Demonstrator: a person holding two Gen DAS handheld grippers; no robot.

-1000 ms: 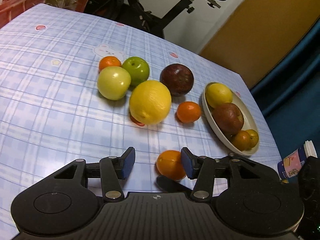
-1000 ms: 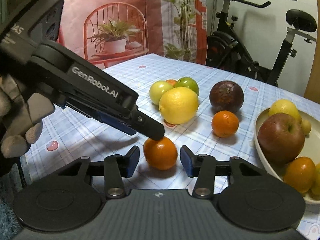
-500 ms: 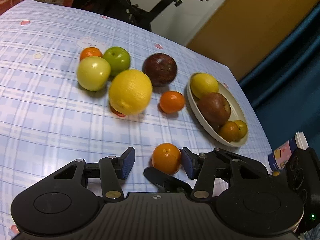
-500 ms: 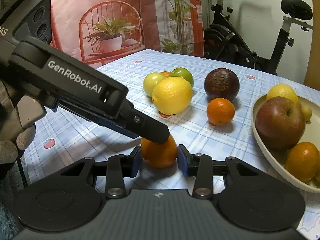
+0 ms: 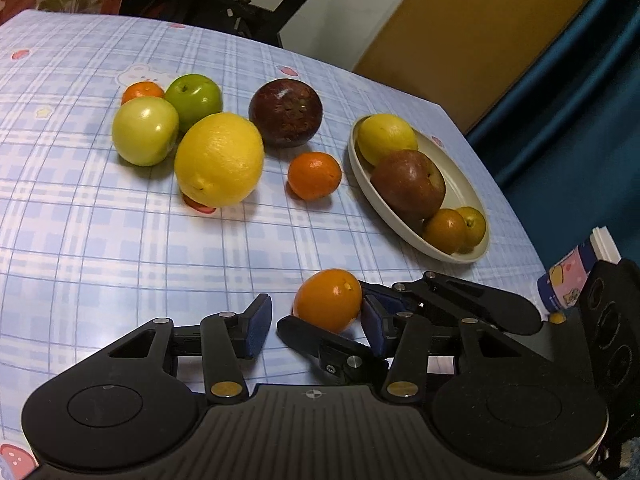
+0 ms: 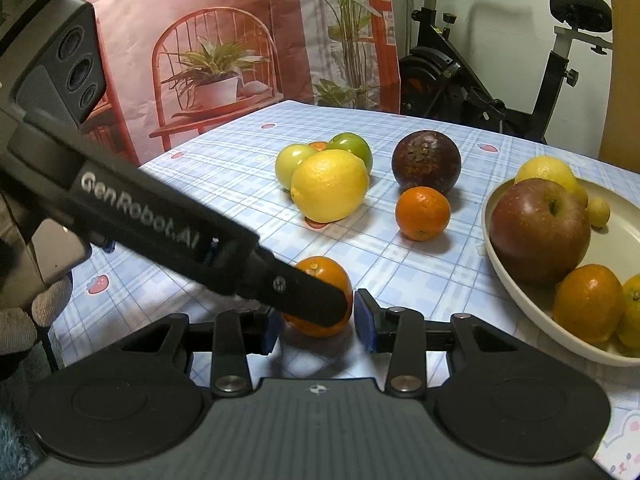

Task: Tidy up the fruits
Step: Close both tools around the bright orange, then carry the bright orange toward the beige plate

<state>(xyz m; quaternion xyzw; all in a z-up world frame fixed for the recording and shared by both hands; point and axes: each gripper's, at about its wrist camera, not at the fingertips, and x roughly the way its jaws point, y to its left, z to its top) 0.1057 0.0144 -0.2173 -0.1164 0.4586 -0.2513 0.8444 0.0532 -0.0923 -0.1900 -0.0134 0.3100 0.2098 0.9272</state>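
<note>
My right gripper [image 6: 314, 318] is shut on an orange [image 6: 320, 276] near the table's front edge; the orange also shows in the left wrist view [image 5: 327, 299]. My left gripper [image 5: 316, 322] is open and empty, its fingers beside the orange, one finger [image 6: 308, 292] crossing in front of it. A cream plate [image 5: 404, 222] at the right holds a lemon, a red apple [image 5: 408, 184] and two small oranges. On the cloth lie a large lemon [image 5: 219, 159], a small orange [image 5: 315, 175], a dark purple fruit [image 5: 285, 112], two green apples and another small orange.
The table has a blue plaid cloth [image 5: 100, 240]. A small printed cup [image 5: 568, 284] stands off the table's right edge. An exercise bike [image 6: 500, 80] and a printed backdrop stand behind the table.
My right gripper has closed on the near orange. Both grippers have shifted slightly, and the orange now sits between the right fingers.
</note>
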